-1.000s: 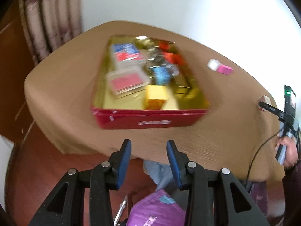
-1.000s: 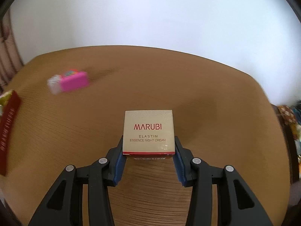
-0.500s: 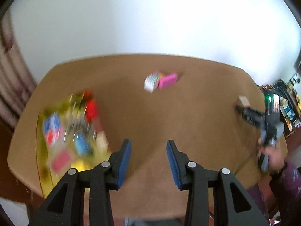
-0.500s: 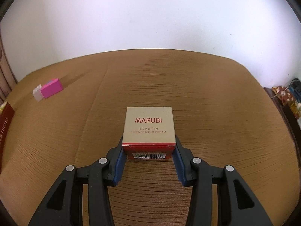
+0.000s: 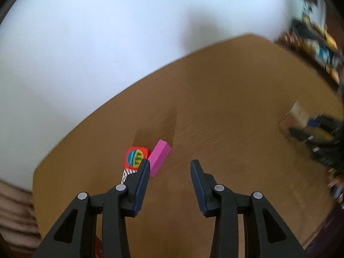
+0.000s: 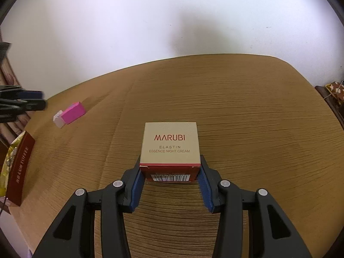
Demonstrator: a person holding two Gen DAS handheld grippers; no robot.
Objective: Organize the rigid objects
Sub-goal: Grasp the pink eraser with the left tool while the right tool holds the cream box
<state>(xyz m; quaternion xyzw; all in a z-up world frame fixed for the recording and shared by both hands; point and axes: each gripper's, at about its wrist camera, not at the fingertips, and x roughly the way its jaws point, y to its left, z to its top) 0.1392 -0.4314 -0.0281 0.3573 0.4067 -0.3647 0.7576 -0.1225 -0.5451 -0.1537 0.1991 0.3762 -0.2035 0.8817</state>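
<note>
While the right gripper (image 6: 170, 173) clamps its 2 blue pads against the sides of the cream box (image 6: 171, 145), that box sits at the centre of the right wrist view, low on the brown table (image 6: 247, 118). Its beige top reads MARUBI, ELASTIN ESSENCE NIGHT CREAM, and a red band with a barcode faces the camera. At the left of that view lies the pink block (image 6: 73, 112) with a small white block (image 6: 58, 120) touching its lower left end. Further down the left edge, the red tin (image 6: 20, 169) shows 1 long side and a strip of gold lining. The left gripper (image 6: 25, 101) enters blurred at the left edge, above the pink block.

From the left wrist view, the left gripper (image 5: 169, 167) stands open with nothing between its pads, only bare table (image 5: 225, 107) showing in the gap. Just above its left fingertip lies the pink block (image 5: 160, 158), and beside it, to the left, a red-edged cube (image 5: 135, 158) with a blue, yellow and green picture on top. At the right edge the cream box (image 5: 297, 116) and the right gripper (image 5: 316, 129) appear blurred. White wall fills the upper part of both views.
</note>
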